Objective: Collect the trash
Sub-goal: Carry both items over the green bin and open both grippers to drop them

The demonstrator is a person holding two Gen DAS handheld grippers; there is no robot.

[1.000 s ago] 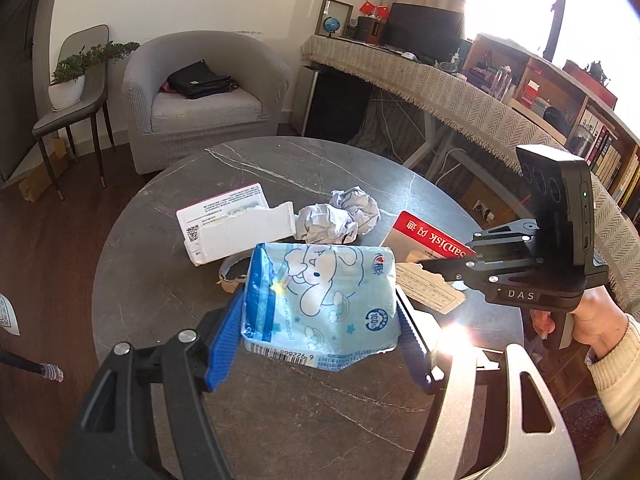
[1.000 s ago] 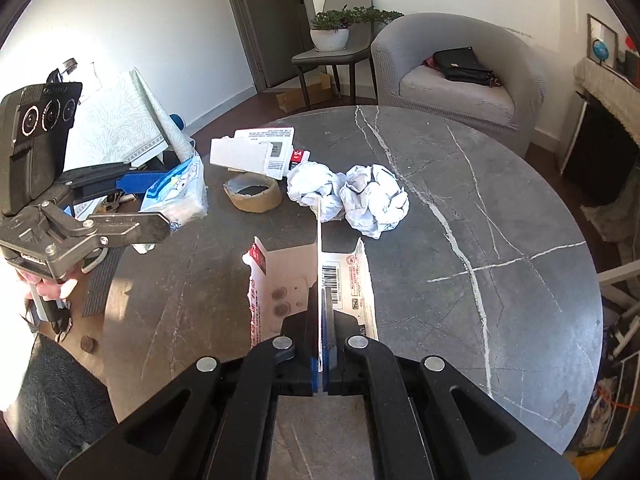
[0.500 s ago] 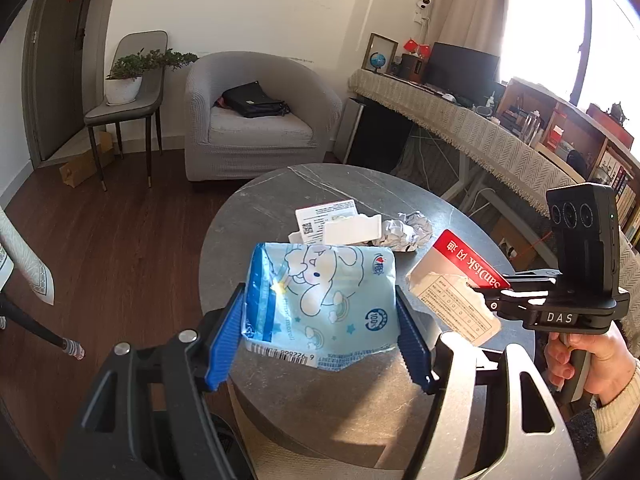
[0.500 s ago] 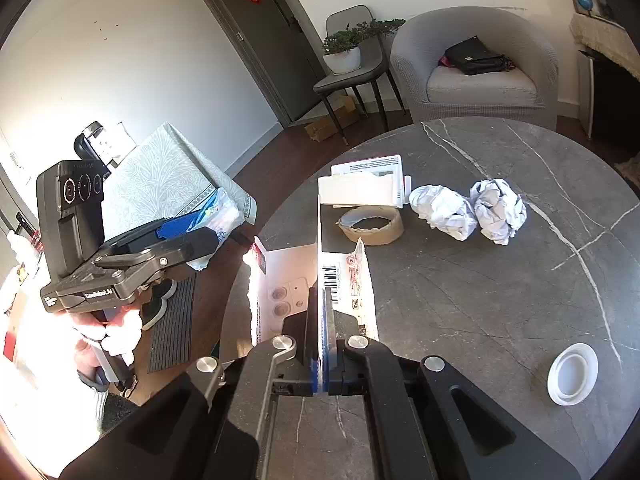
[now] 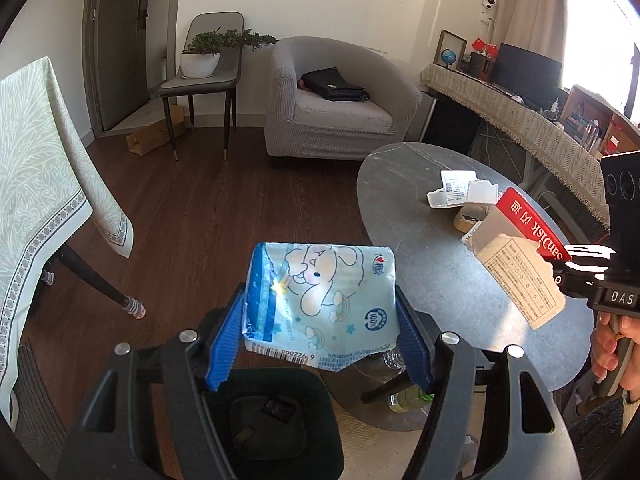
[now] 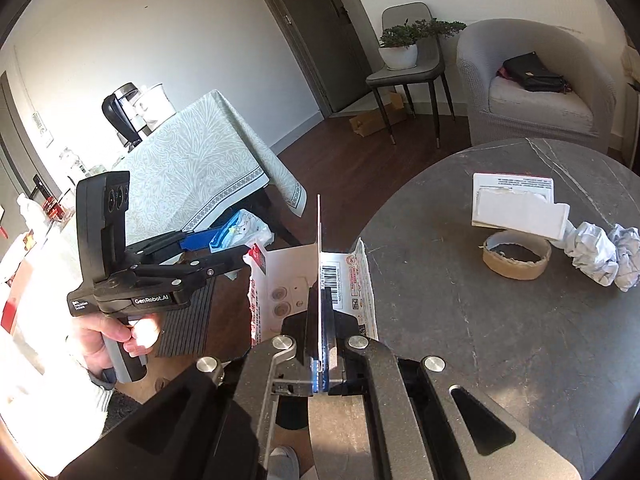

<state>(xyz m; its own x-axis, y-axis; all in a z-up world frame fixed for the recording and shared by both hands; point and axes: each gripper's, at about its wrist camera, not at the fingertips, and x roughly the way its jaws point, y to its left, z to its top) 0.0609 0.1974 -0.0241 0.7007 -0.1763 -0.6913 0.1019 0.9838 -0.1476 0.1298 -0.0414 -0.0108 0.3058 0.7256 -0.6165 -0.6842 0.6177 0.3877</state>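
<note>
My left gripper point(image 5: 320, 340) is shut on a light blue tissue pack with a cartoon dog point(image 5: 320, 300) and holds it in the air above a dark bin point(image 5: 276, 420) on the floor beside the round table point(image 5: 440, 280). My right gripper point(image 6: 322, 320) is shut on a torn red and white SanDisk card package point(image 6: 344, 284), which also shows in the left wrist view point(image 5: 520, 264). The left gripper point(image 6: 208, 256) shows in the right wrist view, off the table's left edge. On the table lie a white torn box point(image 6: 516, 208), a tape roll point(image 6: 516, 256) and two crumpled paper balls point(image 6: 600, 256).
A table with a patterned cloth point(image 5: 36, 184) stands at the left. A grey armchair point(image 5: 336, 104) with a black bag and a chair with a potted plant point(image 5: 204, 60) are at the back. A plastic bottle point(image 5: 404, 400) lies under the round table.
Both grippers have swung left, away from the table, with their loads. The left gripper now holds the tissue pack over the dark bin on the floor.
</note>
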